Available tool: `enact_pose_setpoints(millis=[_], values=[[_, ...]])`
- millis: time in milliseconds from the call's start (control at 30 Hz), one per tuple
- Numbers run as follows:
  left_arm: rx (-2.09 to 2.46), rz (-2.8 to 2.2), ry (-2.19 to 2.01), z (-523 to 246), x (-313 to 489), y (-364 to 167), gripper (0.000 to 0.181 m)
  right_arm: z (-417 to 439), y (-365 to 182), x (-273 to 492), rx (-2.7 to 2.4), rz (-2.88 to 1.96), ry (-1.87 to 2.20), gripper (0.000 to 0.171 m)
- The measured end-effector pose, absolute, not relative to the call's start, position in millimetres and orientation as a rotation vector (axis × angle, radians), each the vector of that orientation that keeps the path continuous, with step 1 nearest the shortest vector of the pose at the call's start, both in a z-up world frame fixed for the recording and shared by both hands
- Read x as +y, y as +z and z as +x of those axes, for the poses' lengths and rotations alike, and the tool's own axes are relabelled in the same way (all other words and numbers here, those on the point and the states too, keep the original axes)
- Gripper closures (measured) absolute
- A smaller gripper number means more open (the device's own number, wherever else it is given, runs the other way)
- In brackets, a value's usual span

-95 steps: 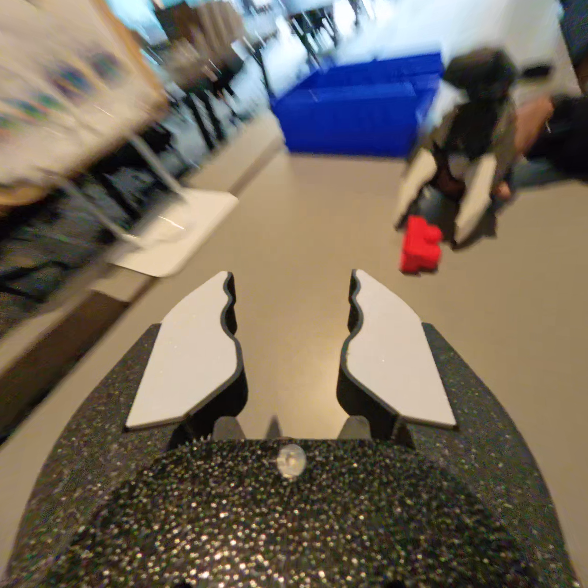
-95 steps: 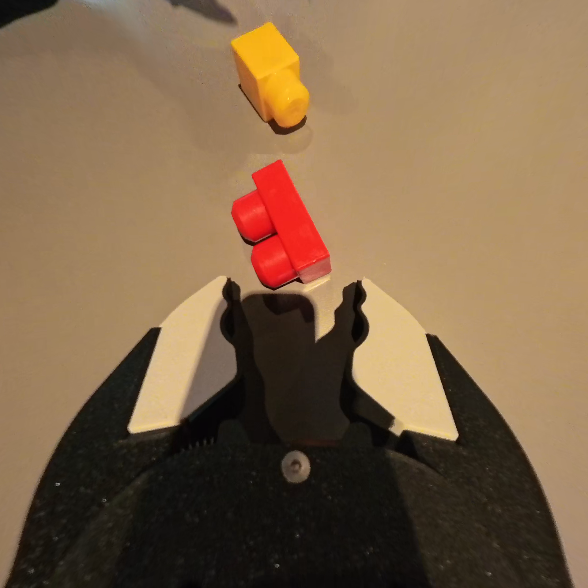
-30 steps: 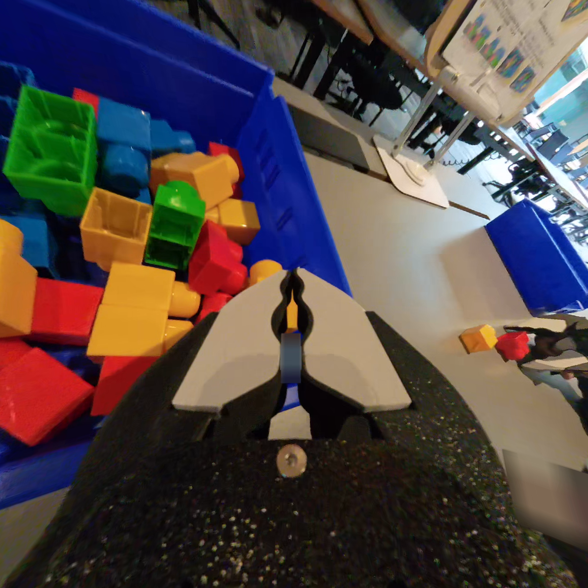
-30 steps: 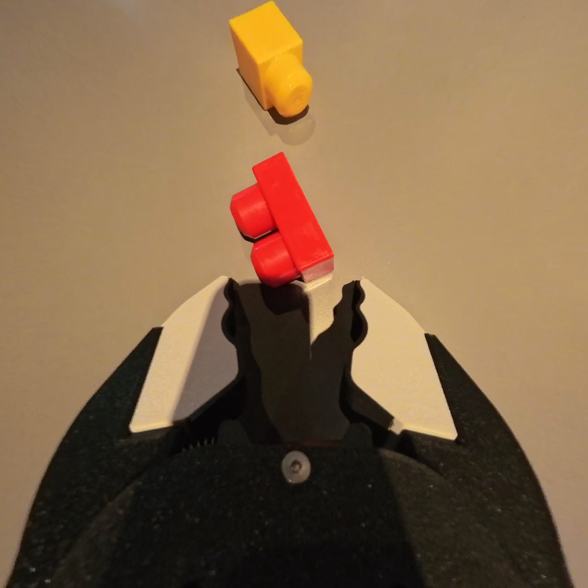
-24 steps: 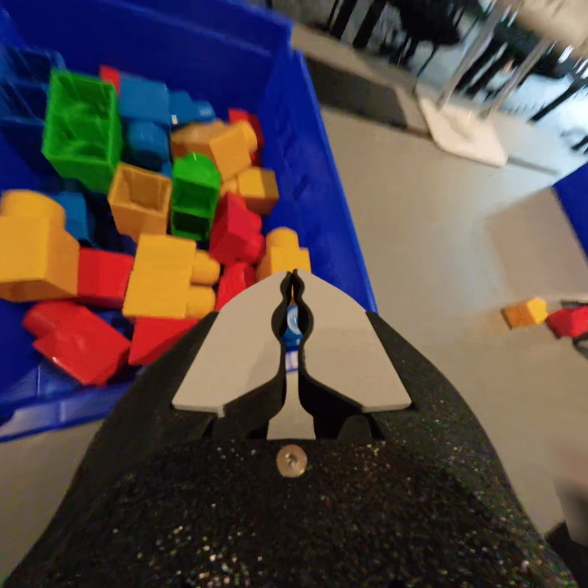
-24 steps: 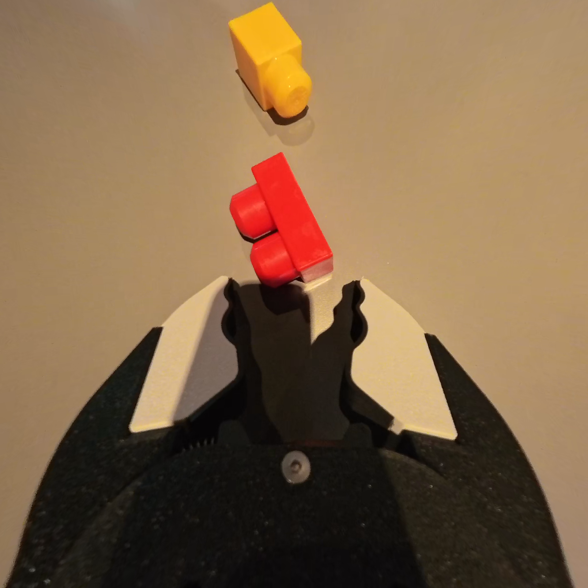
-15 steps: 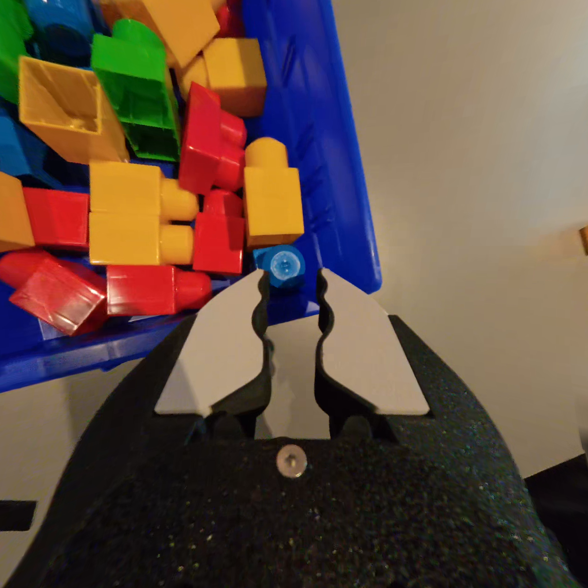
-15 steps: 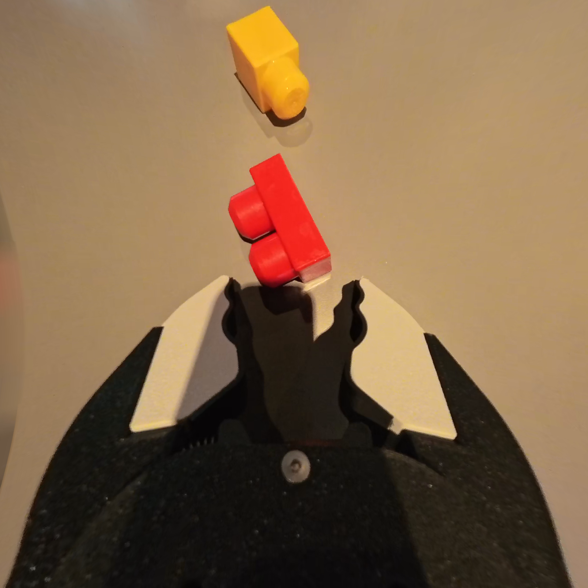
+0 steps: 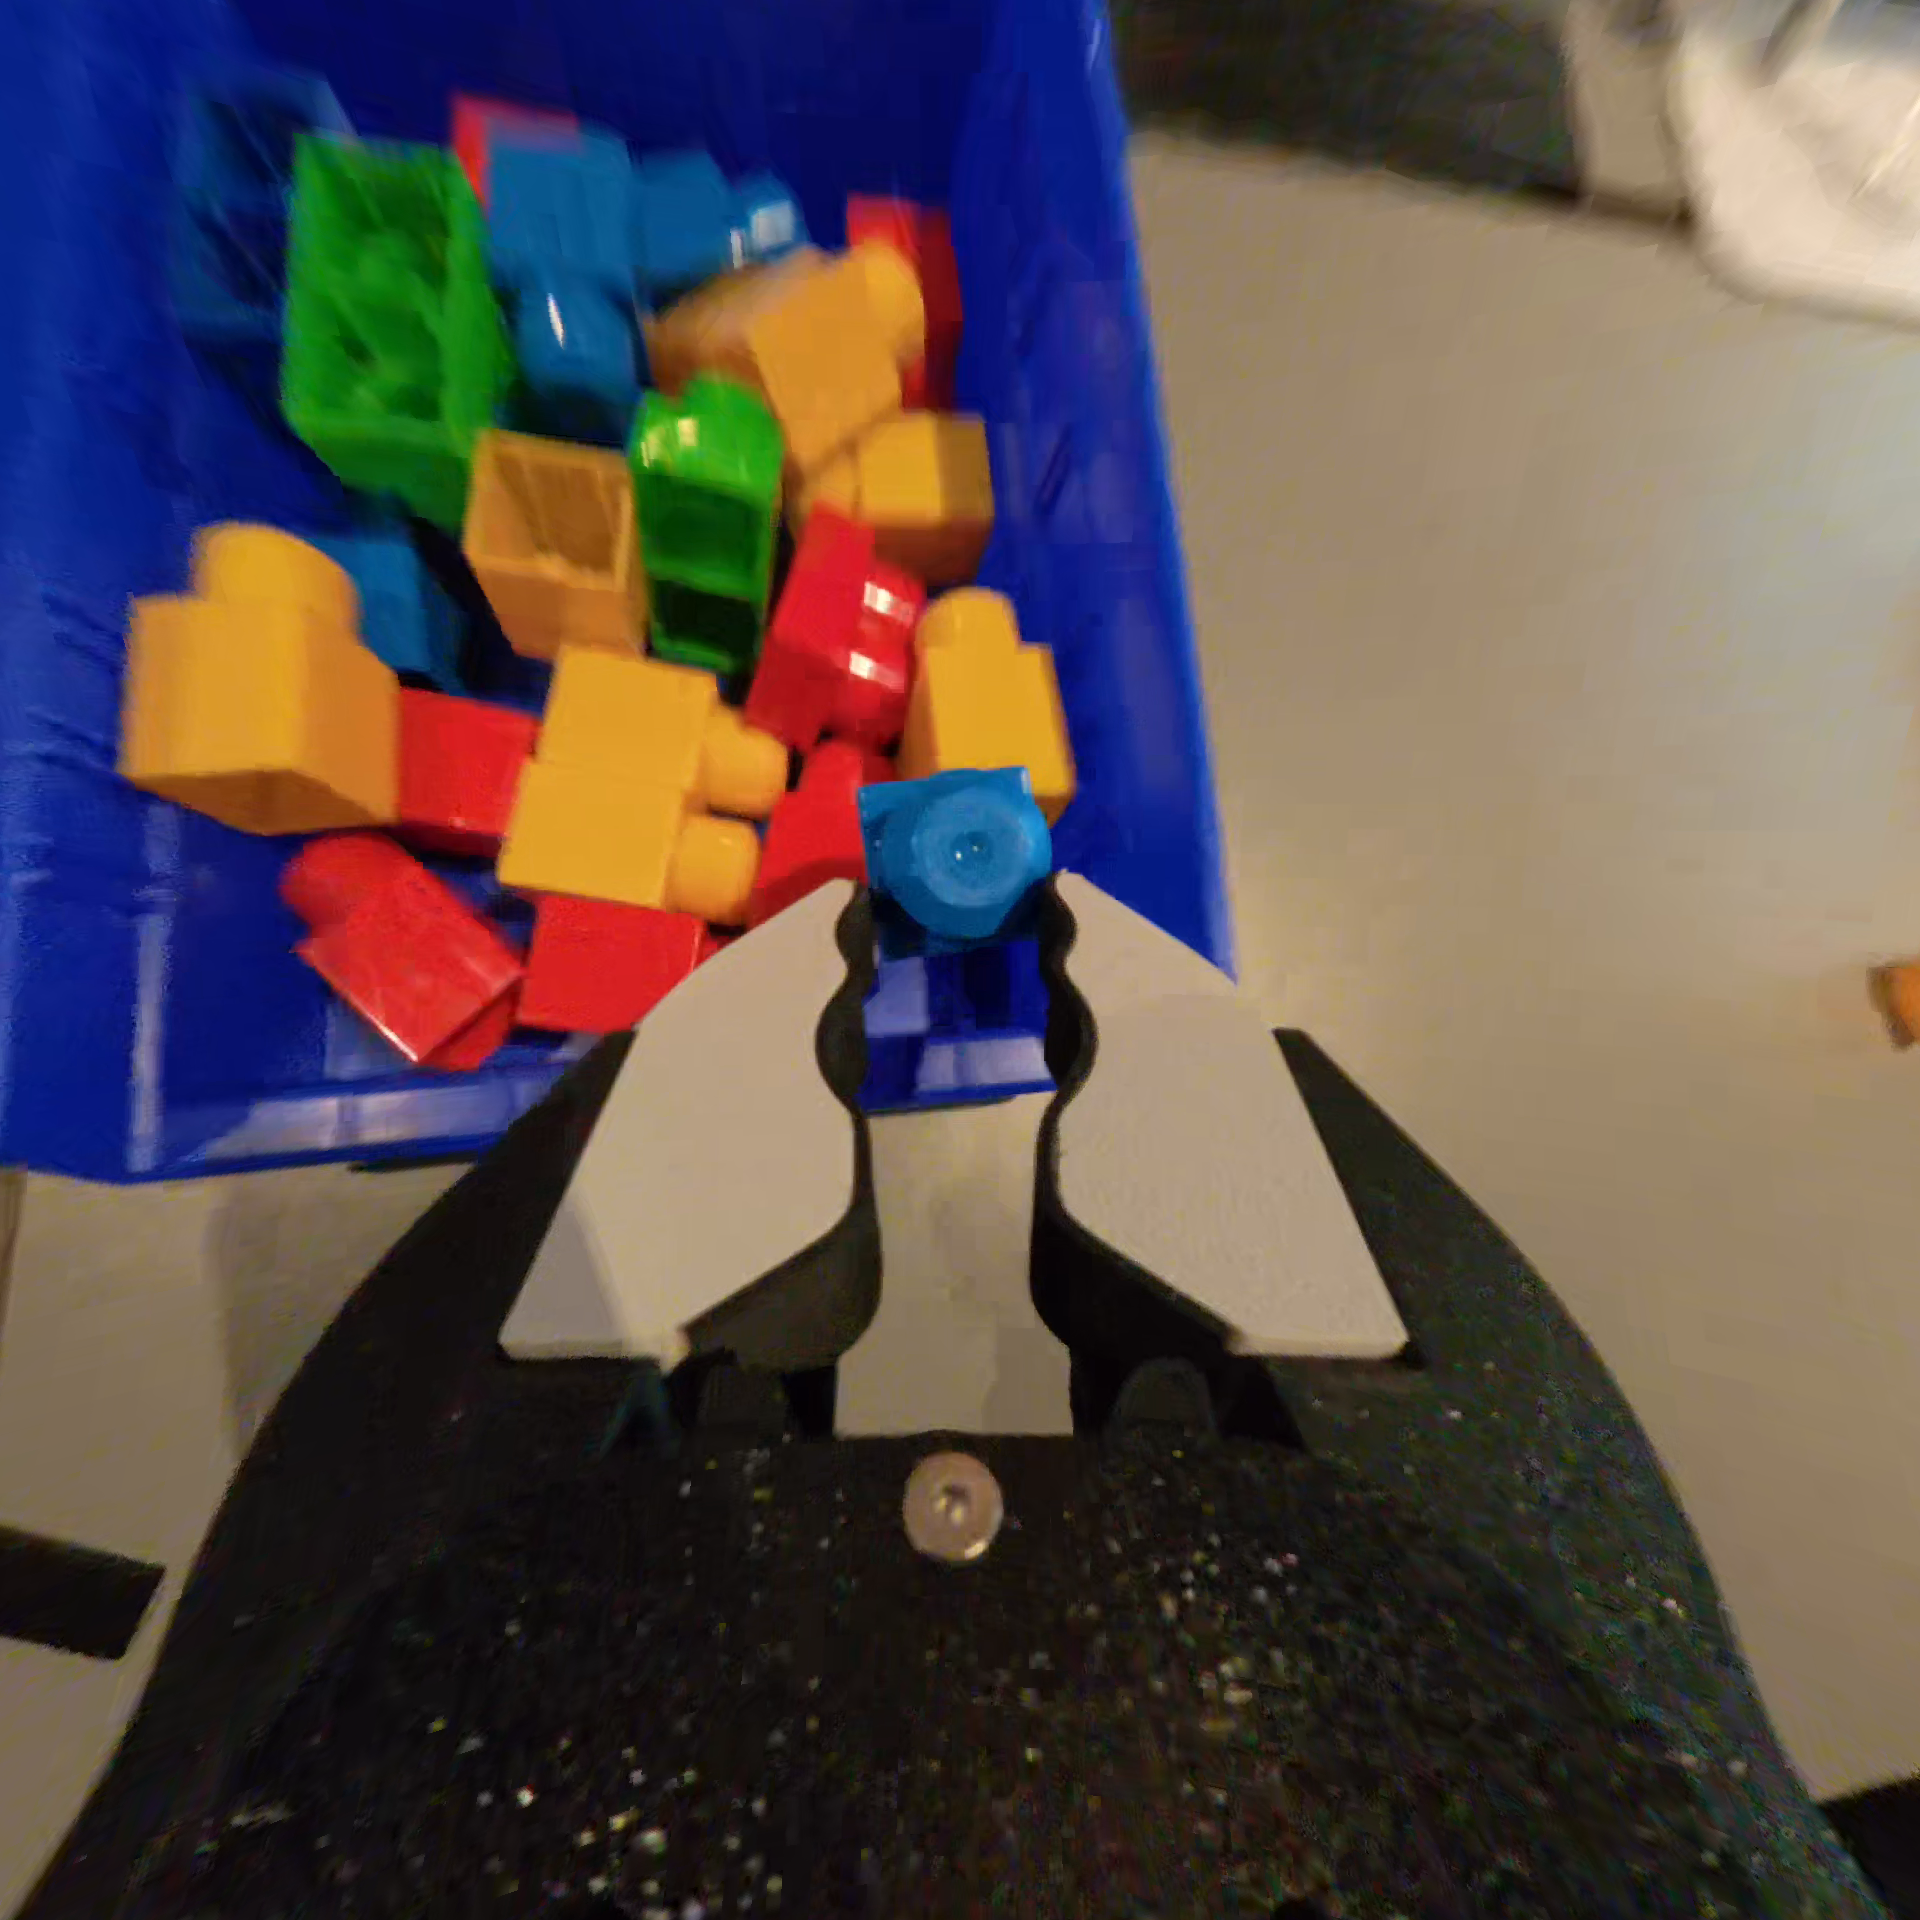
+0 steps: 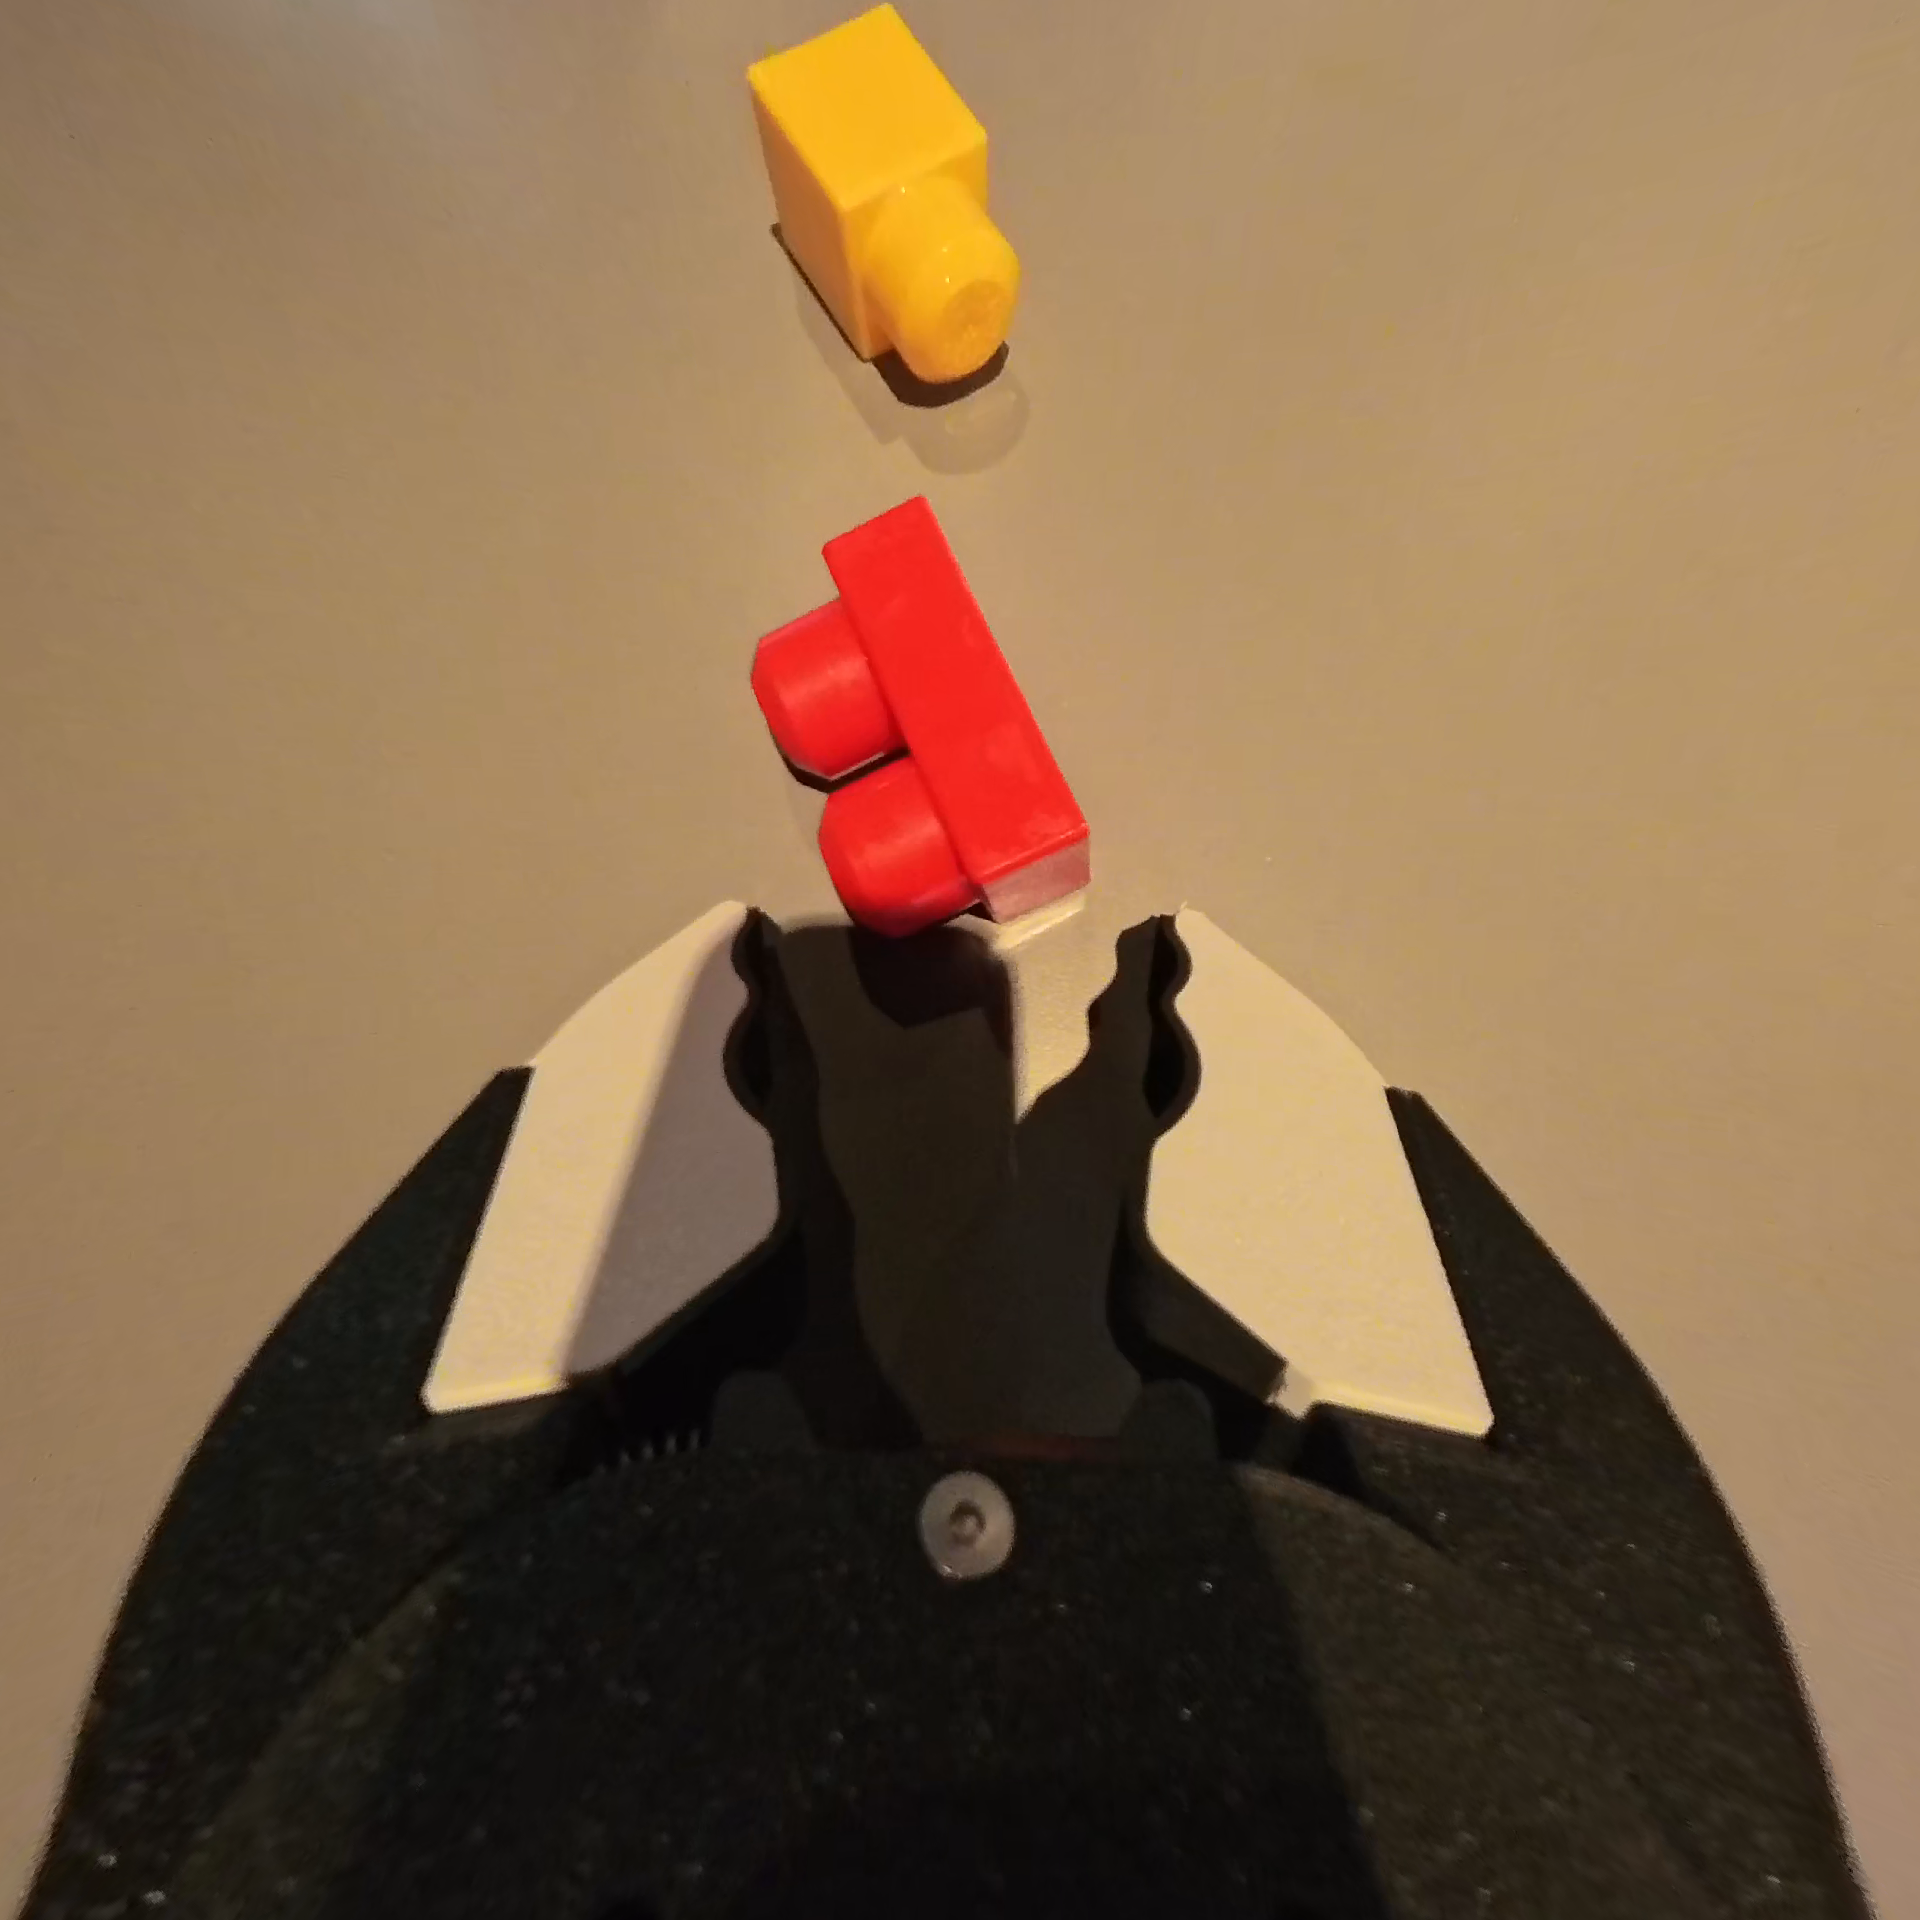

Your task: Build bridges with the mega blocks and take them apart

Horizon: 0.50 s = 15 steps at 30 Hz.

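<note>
1. Between the fingertips of the left gripper (image 9: 954, 894), in the left wrist view, a small blue block (image 9: 954, 854) is seen, stud facing the camera. The jaws are set partly apart and appear closed on its sides; contact is judged likely, though the picture is motion-blurred.
2. Behind it, a blue bin (image 9: 1101, 540) is seen on a pale table (image 9: 1507, 727), heaped with yellow, red, green and blue blocks. A yellow block (image 9: 987, 696) lies just behind the held one.
3. Risk noted: only the tips hold the blue block, so it could be twisted out or dropped into the bin if the gripper is swung quickly.
4. Ahead of the right gripper (image 10: 961, 920), in the right wrist view, a red two-stud block (image 10: 925, 717) is seen lying on its side on the table. The jaws are spread wide and hold nothing.
5. A yellow single-stud block (image 10: 883, 218) lies farther off, also on its side, apart from the red one.
6. Risk noted: both blocks lie tipped, so they must be righted before stacking; a skewed closing could push the red block away.
</note>
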<state>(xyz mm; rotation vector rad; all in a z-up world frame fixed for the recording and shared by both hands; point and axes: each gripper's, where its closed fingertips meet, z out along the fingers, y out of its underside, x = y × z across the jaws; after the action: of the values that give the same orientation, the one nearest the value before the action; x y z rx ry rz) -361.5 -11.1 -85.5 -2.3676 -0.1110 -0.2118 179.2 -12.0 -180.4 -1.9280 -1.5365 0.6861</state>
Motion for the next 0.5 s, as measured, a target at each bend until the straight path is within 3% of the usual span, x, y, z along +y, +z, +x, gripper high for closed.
enact_pose_setpoints(millis=[133,233,500], values=[[0.035,-1.982,-0.380,-330.3,-8.7,-14.8,0.152,179.2,-180.0,-11.7,-1.532,-1.930,0.694,0.100],[0.390,-1.774,-0.654,-252.5,-11.6,16.4,0.152,178.9,-179.7,-11.6,-1.530,-1.932,0.703,0.100],[1.564,-1.805,-0.833,5.6,-62.4,-42.7,0.151,178.8,-176.0,-13.1,-1.526,-1.908,0.729,0.099]])
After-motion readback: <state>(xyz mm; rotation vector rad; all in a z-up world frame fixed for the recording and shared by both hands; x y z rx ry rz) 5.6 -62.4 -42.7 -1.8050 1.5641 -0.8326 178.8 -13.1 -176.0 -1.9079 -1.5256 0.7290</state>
